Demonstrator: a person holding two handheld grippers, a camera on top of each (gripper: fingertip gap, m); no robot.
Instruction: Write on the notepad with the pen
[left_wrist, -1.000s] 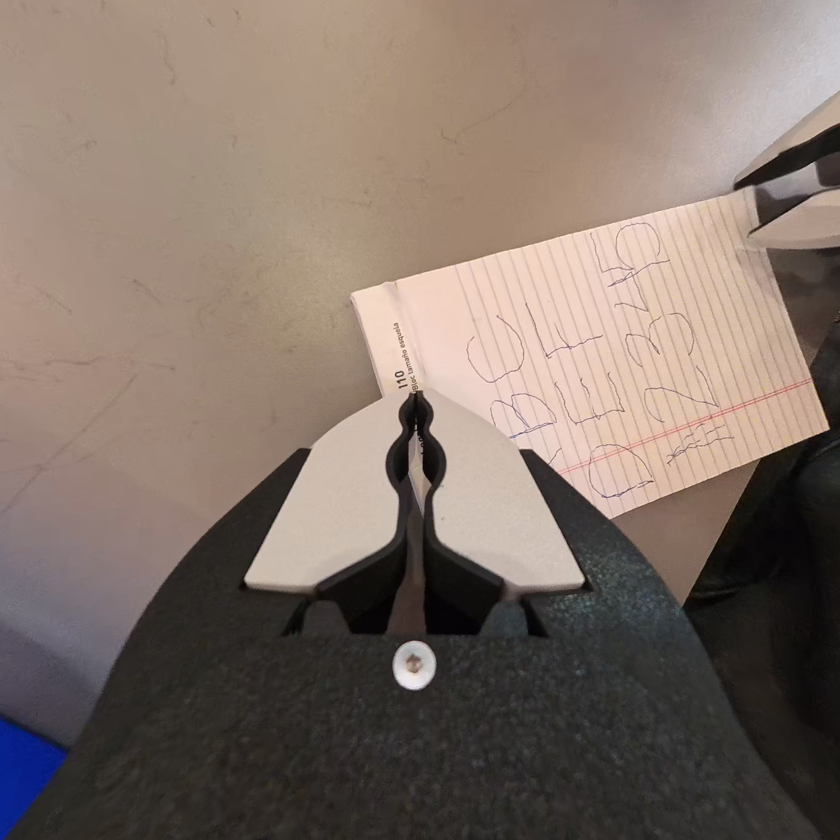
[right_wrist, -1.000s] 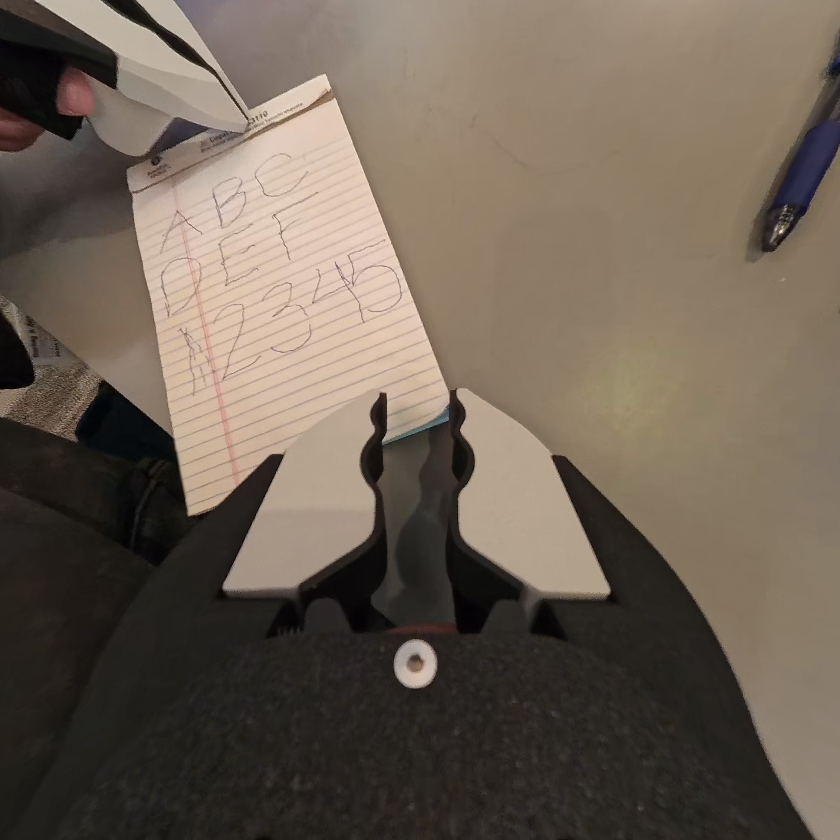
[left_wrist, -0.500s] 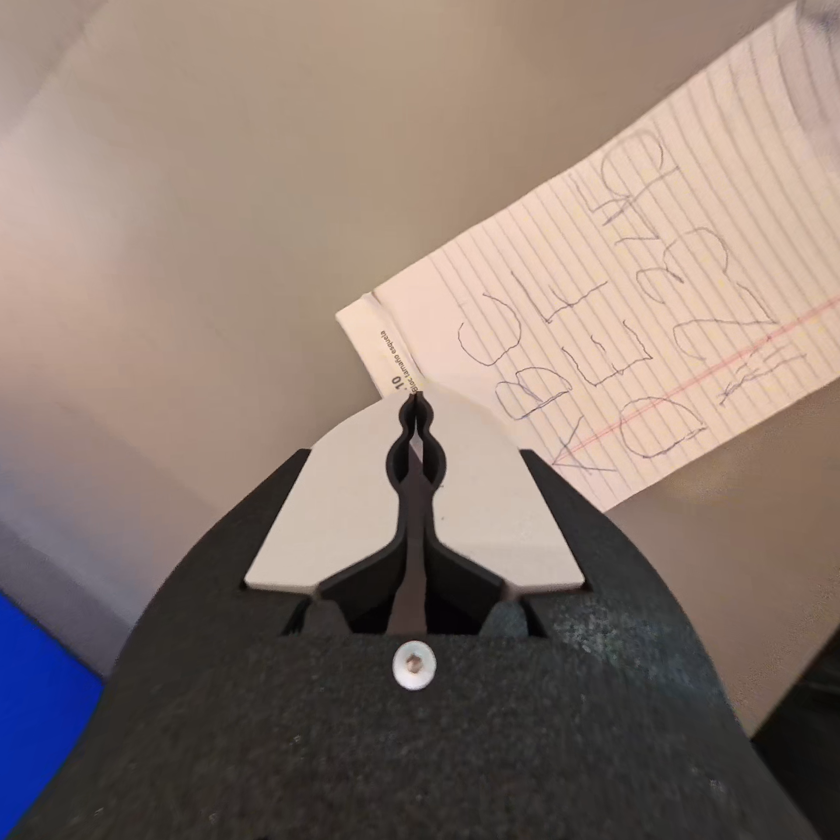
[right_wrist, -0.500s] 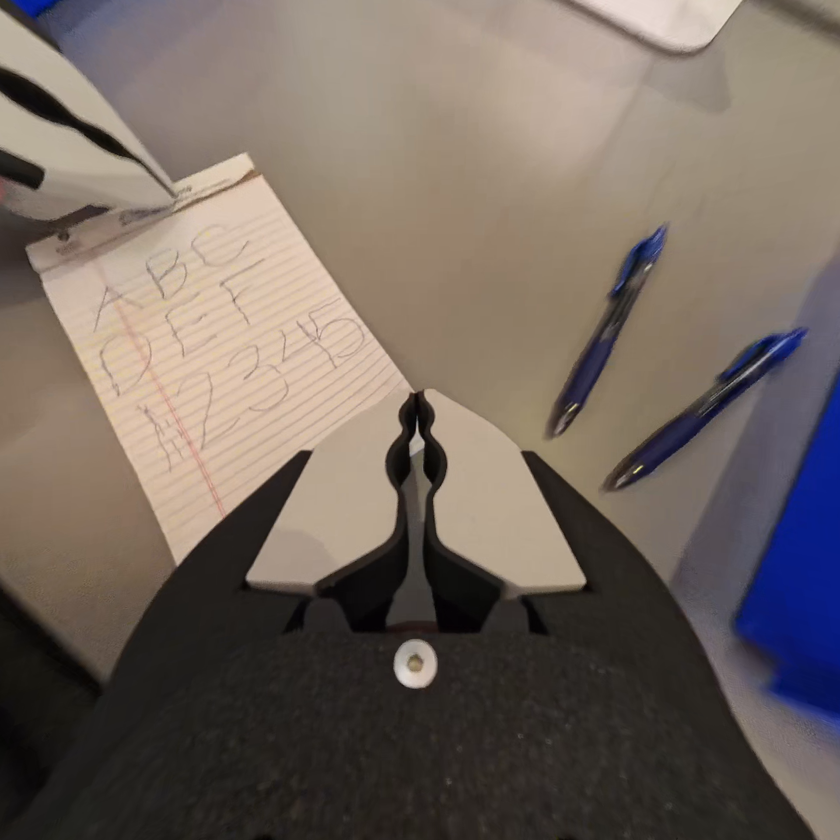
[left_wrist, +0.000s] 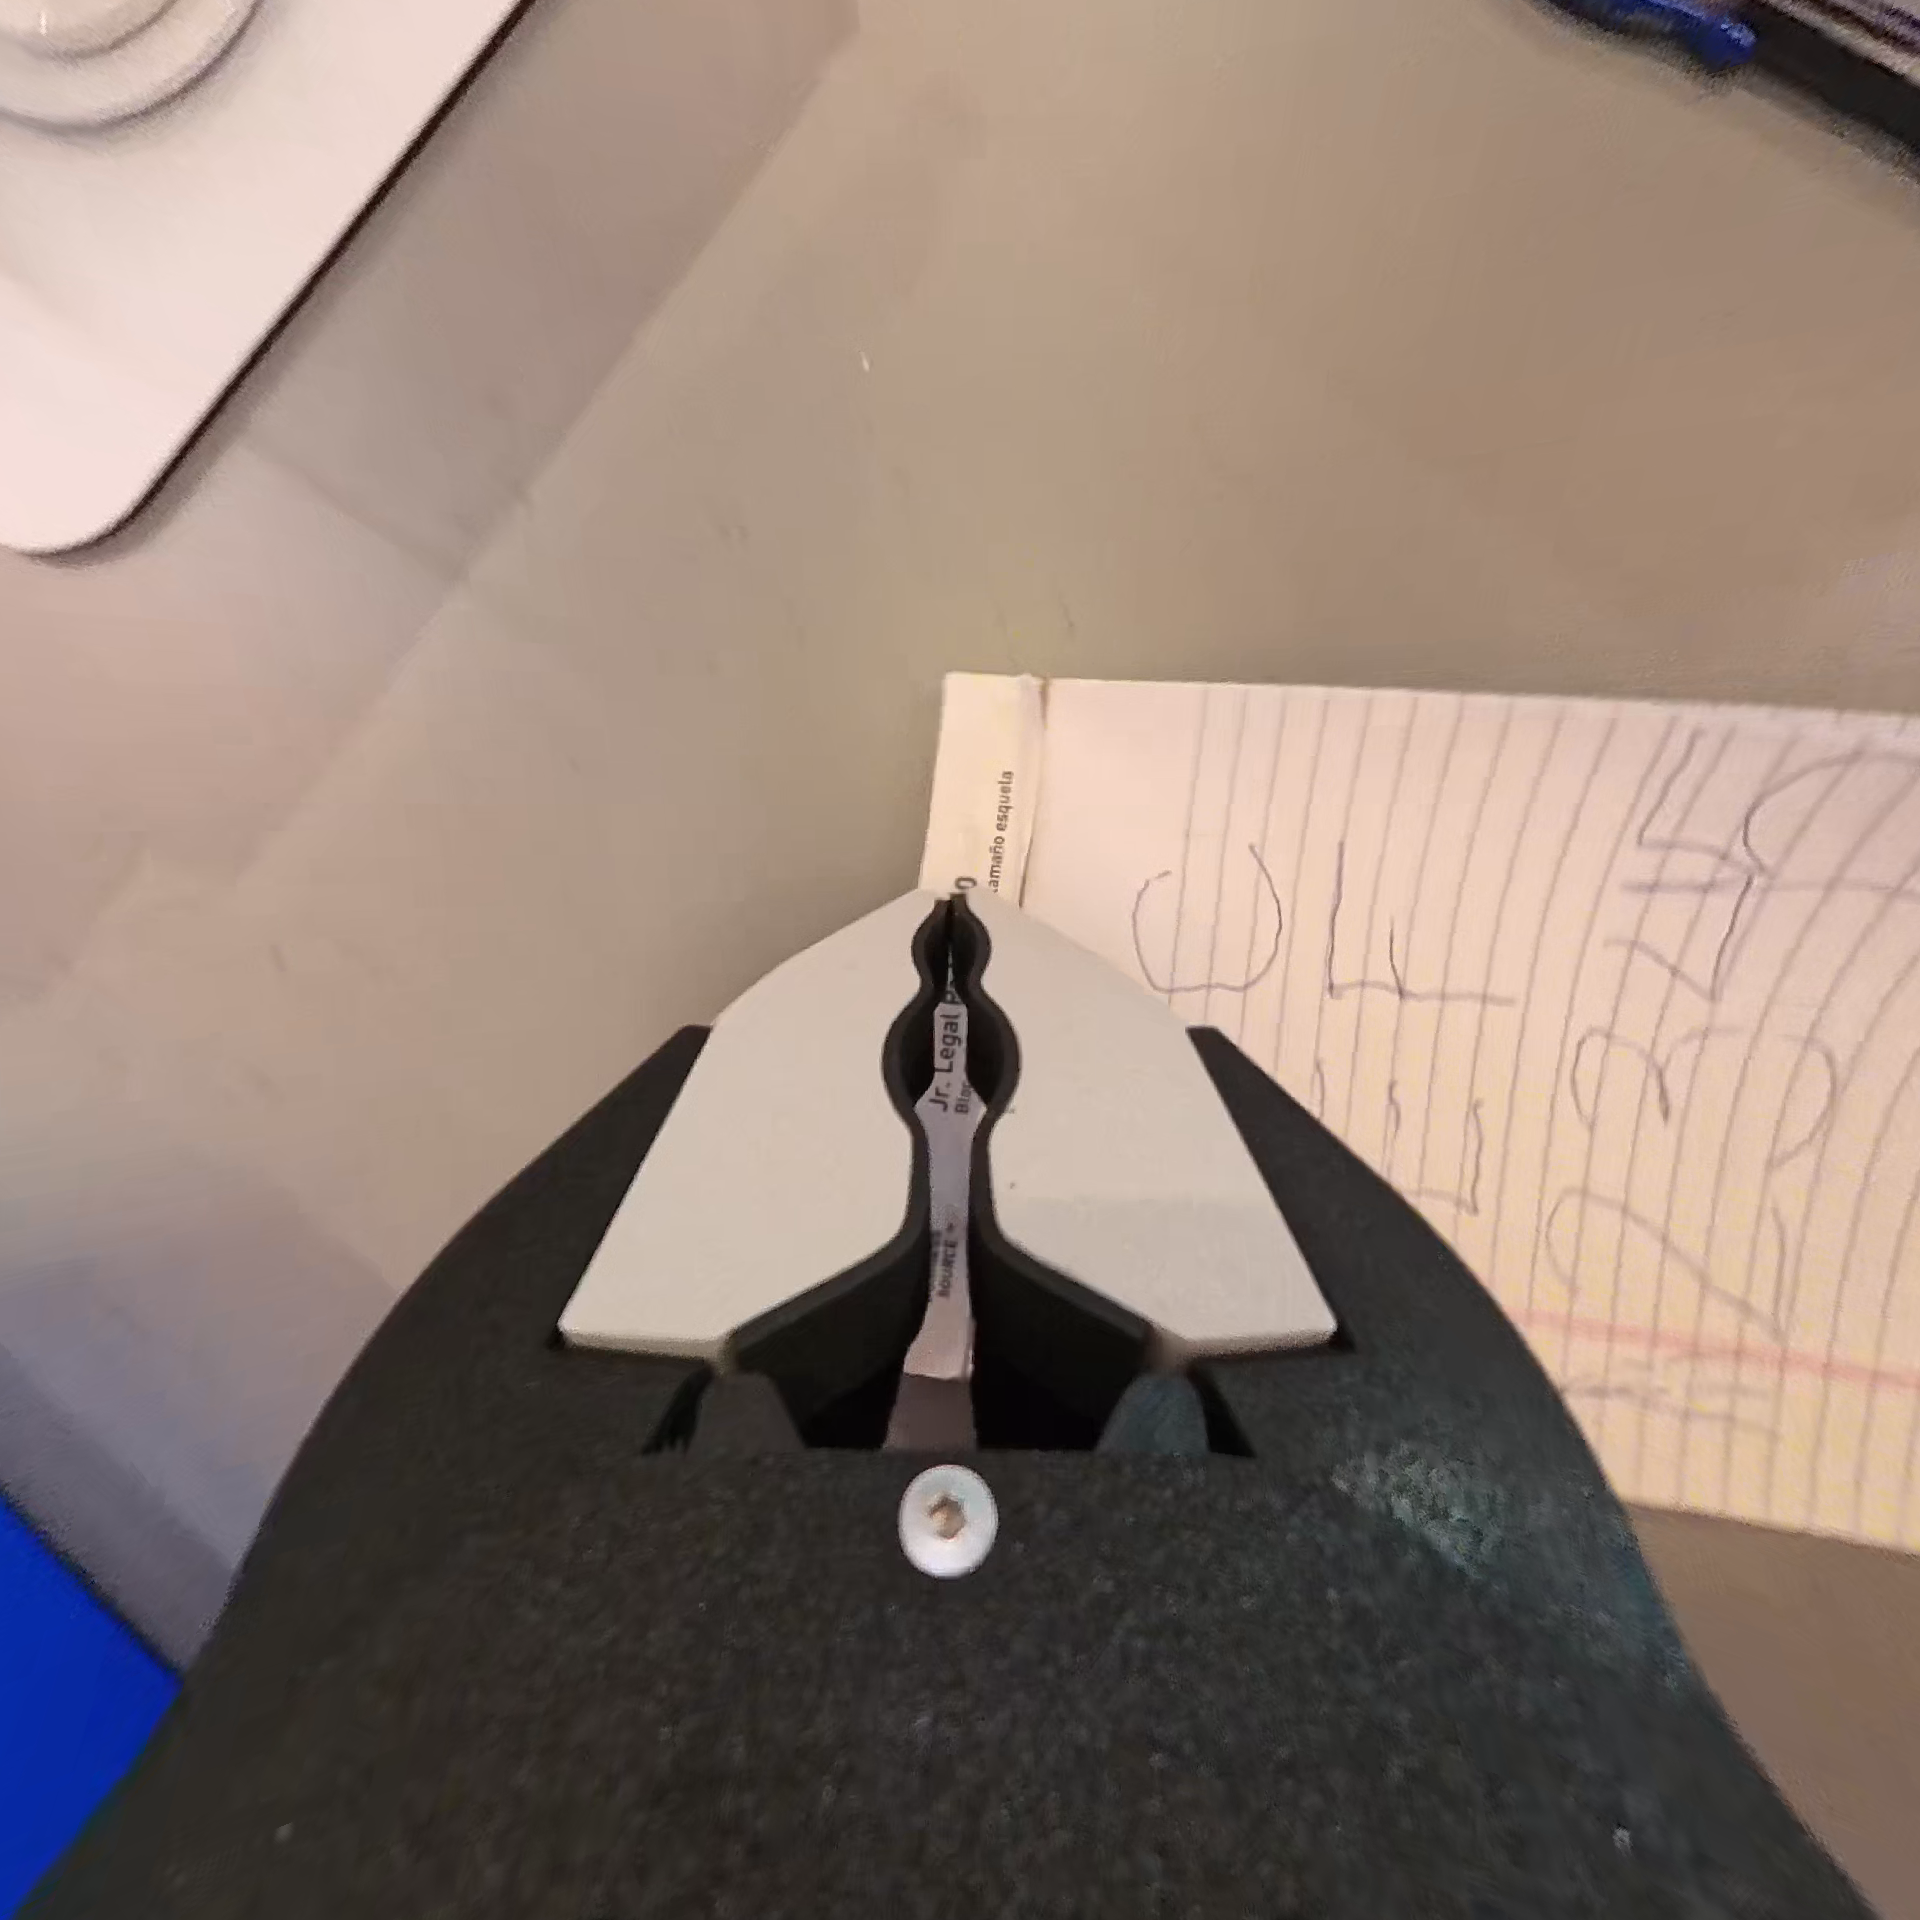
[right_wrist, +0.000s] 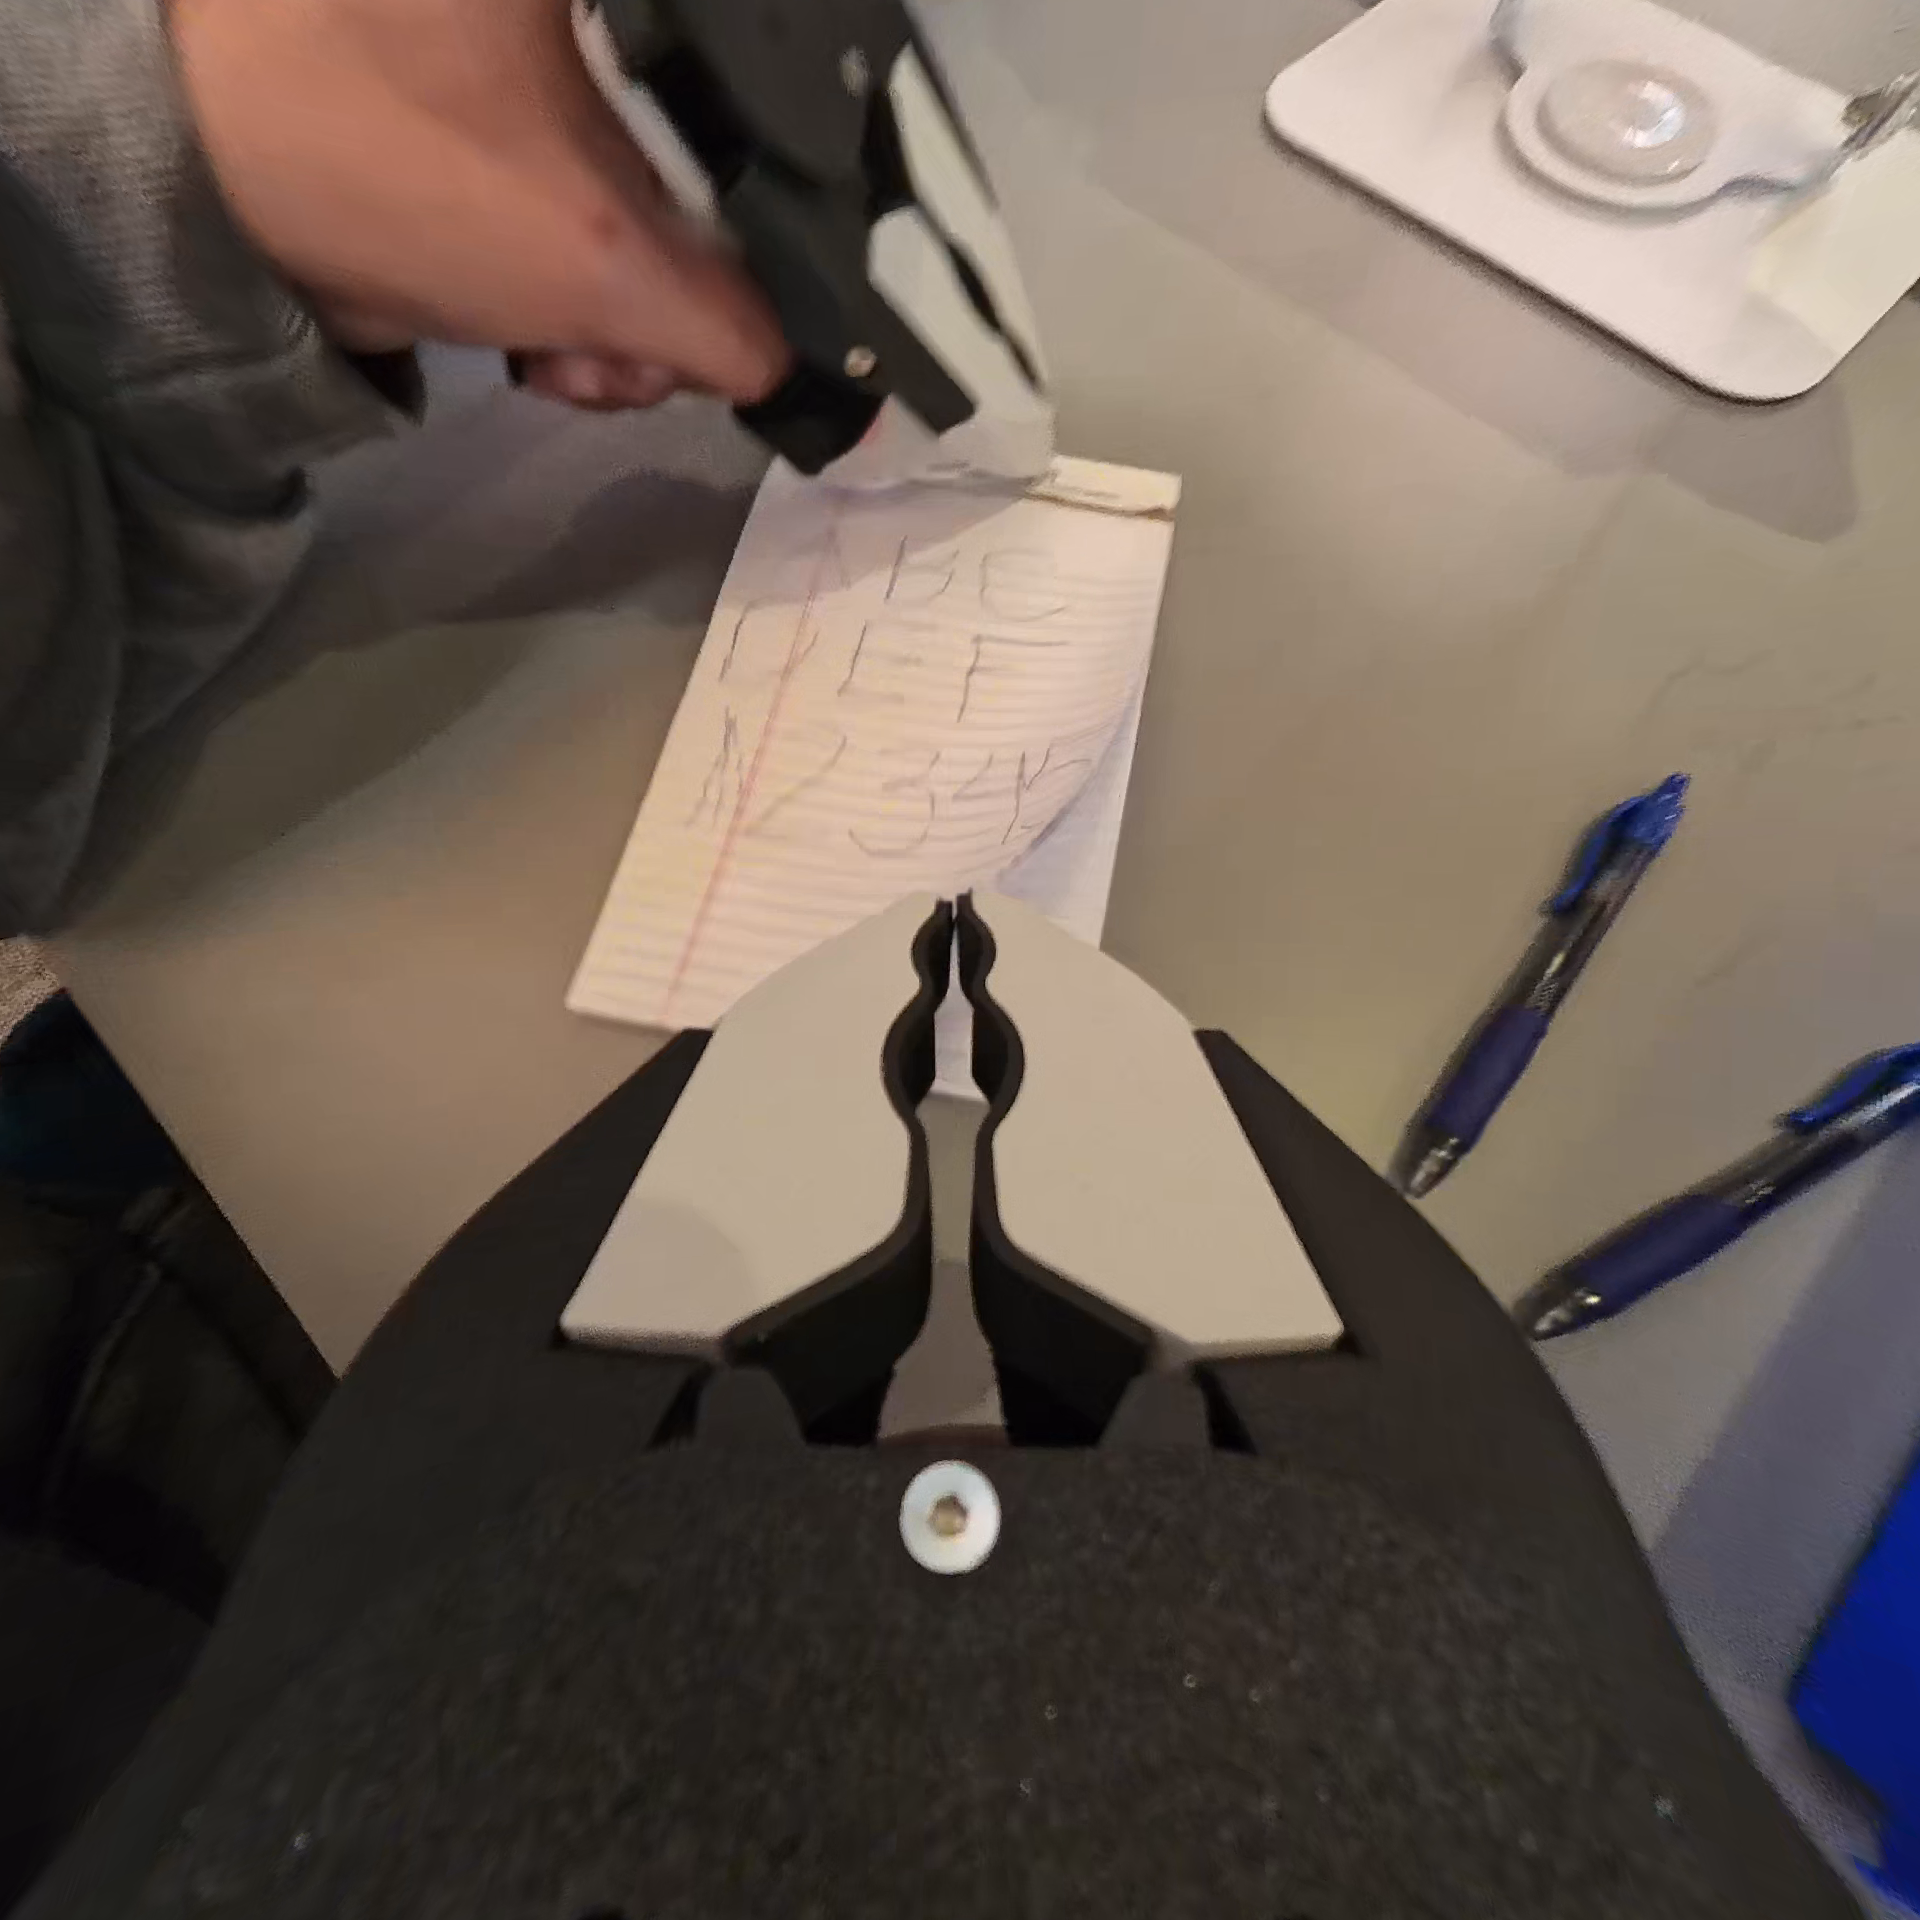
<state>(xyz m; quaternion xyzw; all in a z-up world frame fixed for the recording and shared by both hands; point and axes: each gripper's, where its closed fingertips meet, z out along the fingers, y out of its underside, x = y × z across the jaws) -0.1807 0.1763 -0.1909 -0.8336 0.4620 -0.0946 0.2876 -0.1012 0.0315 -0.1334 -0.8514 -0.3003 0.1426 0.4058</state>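
A lined notepad (left_wrist: 1507, 1091) with handwriting lies flat on the grey table, also in the right wrist view (right_wrist: 883, 717). My left gripper (left_wrist: 954, 906) is shut, its tips pressed on the pad's top binding strip; it also shows in the right wrist view (right_wrist: 1023, 431), held by a hand. My right gripper (right_wrist: 954, 904) is shut on the lower right corner of the top sheet, which bows up off the pad. Two blue pens lie on the table to the right, one nearer the pad (right_wrist: 1538, 987) and one farther right (right_wrist: 1714, 1216). Neither gripper holds a pen.
A white tray (right_wrist: 1382, 177) with a clear glass object stands at the back right, and shows at the top left of the left wrist view (left_wrist: 156, 343). A blue object (right_wrist: 1870, 1621) sits at the right edge. A grey sleeve (right_wrist: 125, 416) is on the left. Left tips to right tips: about 20 cm.
My right gripper closed on the sheet's lower corner and pulled back, and the sheet now bows upward. My left gripper stayed shut on the binding strip while its view swung round.
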